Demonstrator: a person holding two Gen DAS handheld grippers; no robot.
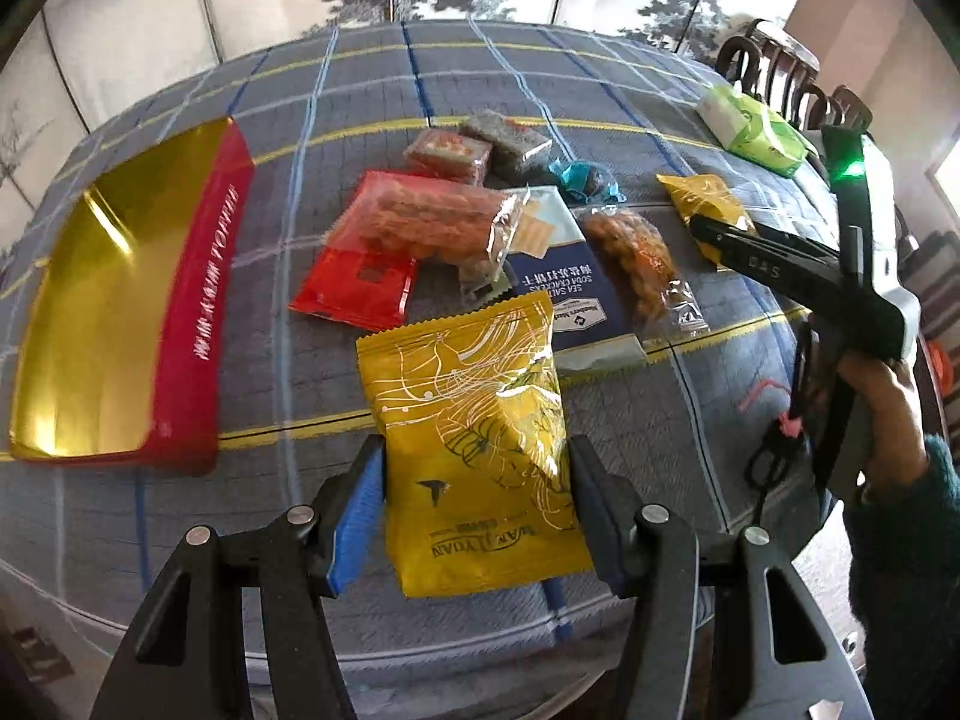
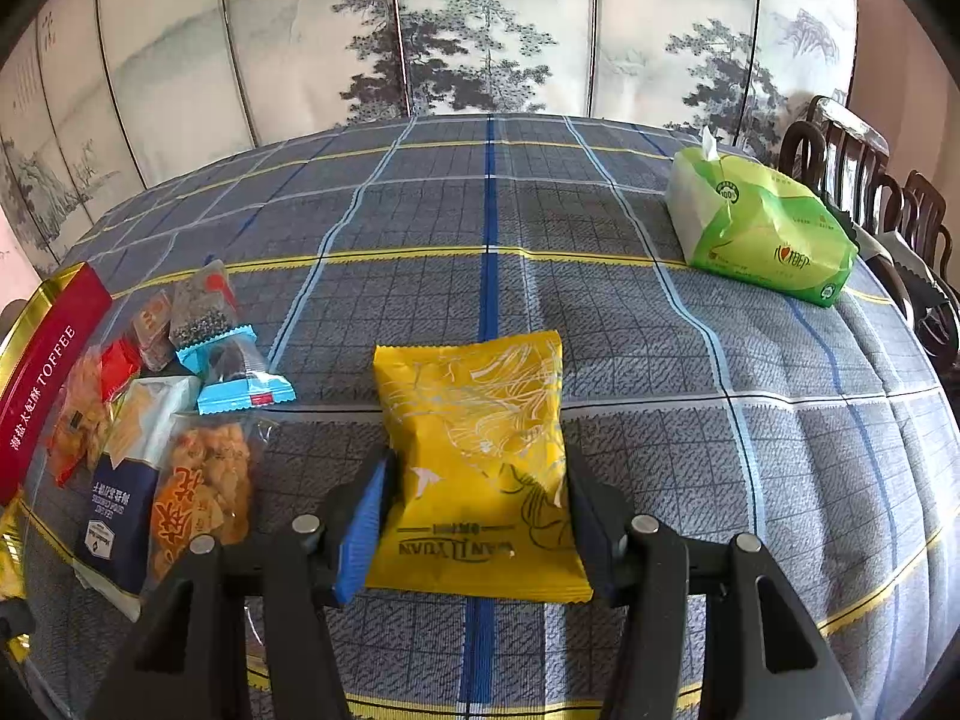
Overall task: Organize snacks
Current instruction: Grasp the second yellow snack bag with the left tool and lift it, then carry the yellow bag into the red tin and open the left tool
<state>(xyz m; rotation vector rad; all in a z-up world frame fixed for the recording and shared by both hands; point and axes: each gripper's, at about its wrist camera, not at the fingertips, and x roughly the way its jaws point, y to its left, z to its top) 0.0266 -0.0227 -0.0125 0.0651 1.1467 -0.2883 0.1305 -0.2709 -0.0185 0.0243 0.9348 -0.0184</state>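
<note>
Left gripper [image 1: 474, 510] clamped across yellow snack pouch [image 1: 480, 450], lifted clear for carrying, probably to toffee tin [image 1: 126, 306] lying open well off to its left. Right gripper [image 2: 474, 516] likewise gripping second yellow pouch [image 2: 480, 456], snack pile [image 2: 168, 420] leftward.

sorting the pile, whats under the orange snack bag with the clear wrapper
Under the clear-wrapped orange snack bag lies the navy soda cracker pack, its printed end showing beside the bag. The part of the pack directly beneath the bag is covered, so anything else there cannot be seen.
</note>
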